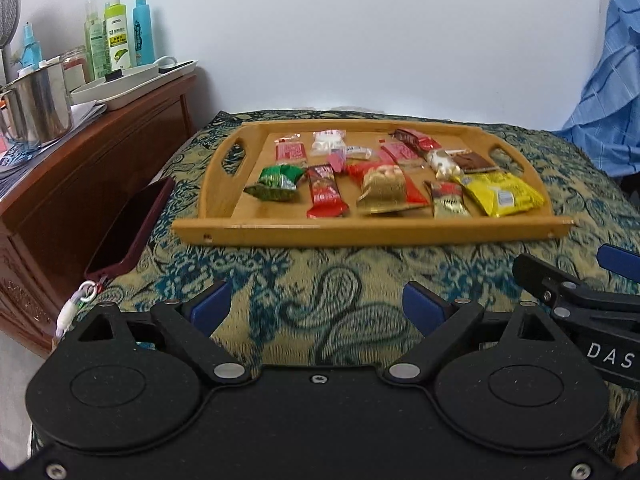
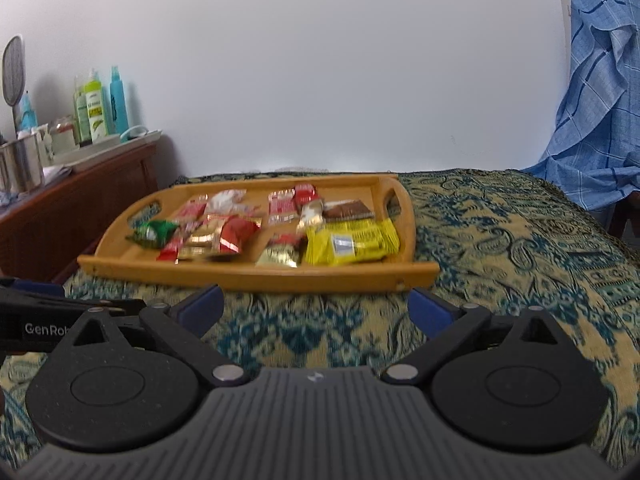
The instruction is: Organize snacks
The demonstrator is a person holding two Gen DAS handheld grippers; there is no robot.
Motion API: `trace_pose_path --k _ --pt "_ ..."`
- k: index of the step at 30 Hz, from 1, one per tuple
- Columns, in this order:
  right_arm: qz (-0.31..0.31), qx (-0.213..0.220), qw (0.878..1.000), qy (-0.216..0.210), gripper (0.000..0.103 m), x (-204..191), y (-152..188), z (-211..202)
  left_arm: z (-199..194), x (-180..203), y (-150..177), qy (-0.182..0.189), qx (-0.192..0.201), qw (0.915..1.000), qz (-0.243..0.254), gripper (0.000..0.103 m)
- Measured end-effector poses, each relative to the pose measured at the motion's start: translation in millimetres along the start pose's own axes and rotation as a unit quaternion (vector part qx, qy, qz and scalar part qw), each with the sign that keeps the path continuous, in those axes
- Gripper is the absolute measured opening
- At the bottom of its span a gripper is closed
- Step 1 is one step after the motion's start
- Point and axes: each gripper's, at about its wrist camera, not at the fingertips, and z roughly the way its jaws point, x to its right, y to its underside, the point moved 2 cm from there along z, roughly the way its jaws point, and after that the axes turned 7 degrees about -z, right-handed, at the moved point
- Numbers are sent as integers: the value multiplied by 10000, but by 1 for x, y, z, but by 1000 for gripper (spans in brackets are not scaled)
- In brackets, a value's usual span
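maroon case [image 1: 128,228] beside tray [image 1: 360,231], spray bottles [image 1: 118,36] behind

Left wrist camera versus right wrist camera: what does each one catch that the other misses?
Only the left view shows the dark red pouch lying beside the tray, and the right claw poking in at its right edge. Only the right view shows the bare patterned cloth stretching right of the tray. Both share the wooden tray of snacks, the yellow packet, the green packet, the spray bottles and the hanging blue cloth.
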Motion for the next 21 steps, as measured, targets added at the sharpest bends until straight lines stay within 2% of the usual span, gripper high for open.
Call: trace_pose_path --k 13,21 --pt "-203 -218 9991 298 103 -2 38 1 12 -4 33 30 -92 10000 22 94" --pt "-290 -347 9981 409 103 -5 47 13 23 -11 36 132 -122 9996 -197 103"
